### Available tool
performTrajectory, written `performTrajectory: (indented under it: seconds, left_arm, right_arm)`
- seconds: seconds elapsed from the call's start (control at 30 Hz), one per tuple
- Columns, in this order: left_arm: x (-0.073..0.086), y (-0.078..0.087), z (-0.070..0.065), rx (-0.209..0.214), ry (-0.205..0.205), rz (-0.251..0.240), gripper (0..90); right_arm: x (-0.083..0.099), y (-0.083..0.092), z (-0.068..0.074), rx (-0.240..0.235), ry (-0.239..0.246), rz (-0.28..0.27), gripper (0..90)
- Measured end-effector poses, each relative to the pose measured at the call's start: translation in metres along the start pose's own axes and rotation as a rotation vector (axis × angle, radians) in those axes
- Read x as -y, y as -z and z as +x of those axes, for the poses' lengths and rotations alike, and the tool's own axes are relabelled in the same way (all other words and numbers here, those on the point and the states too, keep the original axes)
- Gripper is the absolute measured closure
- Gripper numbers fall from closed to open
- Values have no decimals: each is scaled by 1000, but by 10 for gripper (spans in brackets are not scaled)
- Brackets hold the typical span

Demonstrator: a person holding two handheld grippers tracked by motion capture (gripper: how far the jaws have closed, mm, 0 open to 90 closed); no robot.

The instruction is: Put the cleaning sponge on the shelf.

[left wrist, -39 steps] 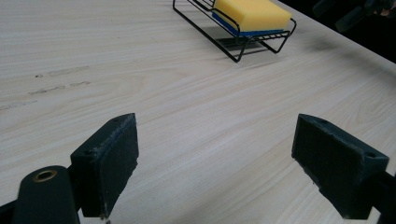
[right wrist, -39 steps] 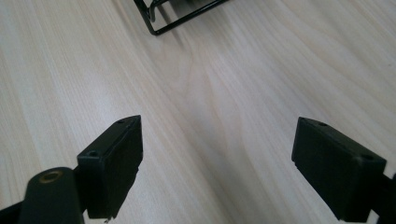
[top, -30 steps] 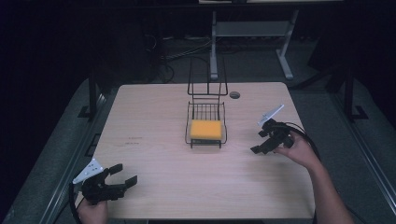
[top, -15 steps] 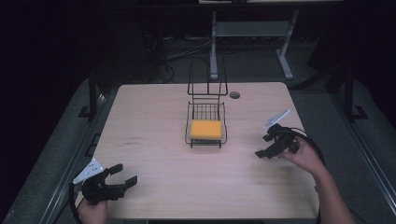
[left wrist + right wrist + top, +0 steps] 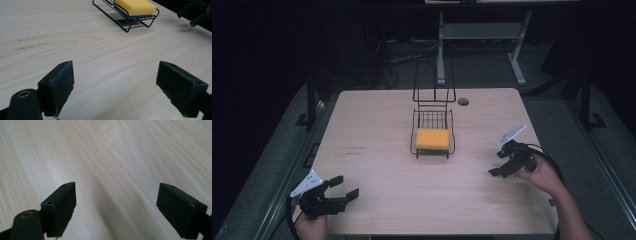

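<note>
A yellow sponge (image 5: 432,138) with a blue underside lies in a black wire rack (image 5: 452,132) at the middle of the wooden table (image 5: 382,125); the left gripper view has the sponge (image 5: 136,6) and the rack (image 5: 125,21) at its top. My left gripper (image 5: 343,189) rests open near the table's front left corner, nothing between its jaws (image 5: 115,87). My right gripper (image 5: 497,162) hovers open over the right side of the table, jaws wide over bare wood (image 5: 116,207). It appears far off in the left gripper view as the right gripper (image 5: 195,12).
A tall wire loop (image 5: 433,82) rises from the rack's far end. A round grommet hole (image 5: 463,101) sits in the table behind the rack. Beyond the table stand a desk leg (image 5: 441,50) and cables on a dark floor.
My right gripper has drawn back toward the front right of the table, away from the rack. The left gripper has stayed put.
</note>
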State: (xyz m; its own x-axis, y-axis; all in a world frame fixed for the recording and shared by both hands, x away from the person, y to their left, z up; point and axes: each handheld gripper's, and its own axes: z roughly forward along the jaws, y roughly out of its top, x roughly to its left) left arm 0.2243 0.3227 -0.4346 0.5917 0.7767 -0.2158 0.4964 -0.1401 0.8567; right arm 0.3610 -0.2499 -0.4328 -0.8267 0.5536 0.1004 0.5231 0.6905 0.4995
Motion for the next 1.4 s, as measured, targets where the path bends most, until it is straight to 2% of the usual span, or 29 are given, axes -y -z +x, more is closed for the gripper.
performTrajectory:
  seconds: [0.23, 0.33, 1.0, 1.17, 1.3, 1.4]
  left_arm:
    - [0, -1, -1, 0, -2, 3, 140]
    - [0, 0, -1, -1, -3, 2, 141]
    - [1, 0, -1, -1, -2, 3, 140]
    - [1, 0, 0, -4, -5, 5, 140]
    - [1, -1, -1, -4, -6, 10, 140]
    - [1, -2, -2, -3, -10, 10, 141]
  right_arm:
    - [5, 0, 7, -14, 1, 16, 154]
    - [8, 1, 10, 5, 3, 13, 155]
    - [34, 7, 36, 18, 21, 9, 155]
    - [39, 11, 47, 20, 24, -18, 155]
    - [41, 14, 60, 52, 39, -26, 154]
    - [44, 15, 70, 61, 50, -55, 154]
